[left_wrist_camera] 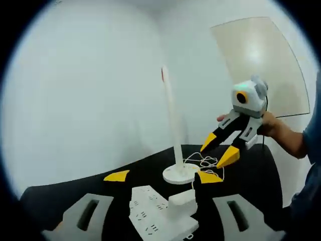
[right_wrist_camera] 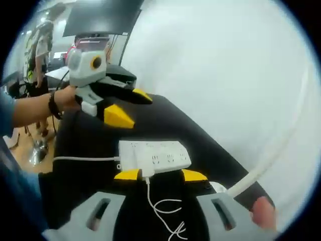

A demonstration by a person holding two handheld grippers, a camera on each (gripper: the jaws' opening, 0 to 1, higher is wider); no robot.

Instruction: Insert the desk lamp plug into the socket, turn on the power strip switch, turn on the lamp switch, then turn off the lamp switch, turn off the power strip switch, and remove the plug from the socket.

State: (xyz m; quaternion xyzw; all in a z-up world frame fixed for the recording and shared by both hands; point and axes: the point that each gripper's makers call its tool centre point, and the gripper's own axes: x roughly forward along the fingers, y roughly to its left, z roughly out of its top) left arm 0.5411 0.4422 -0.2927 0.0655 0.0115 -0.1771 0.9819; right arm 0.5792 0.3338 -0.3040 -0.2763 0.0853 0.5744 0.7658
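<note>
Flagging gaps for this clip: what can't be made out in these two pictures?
- Power strip switch: left gripper view, too small and blurred to tell on or off.
- Lamp head: washed out against the white wall.
- Lamp stem in right gripper view: its top is cut by the edge.
- Cord: its far end runs off the bottom.

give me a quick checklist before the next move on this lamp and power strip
1. Plug seated in power strip: ok, it looks pushed in.
2. Strip switch position: cannot tell.
3. Lamp upright on its base: ok.
4. Lamp lit or not: cannot tell.
5. Left gripper jaws open and empty: ok.
6. Right gripper jaws open and empty, above the lamp's cord: ok.
</note>
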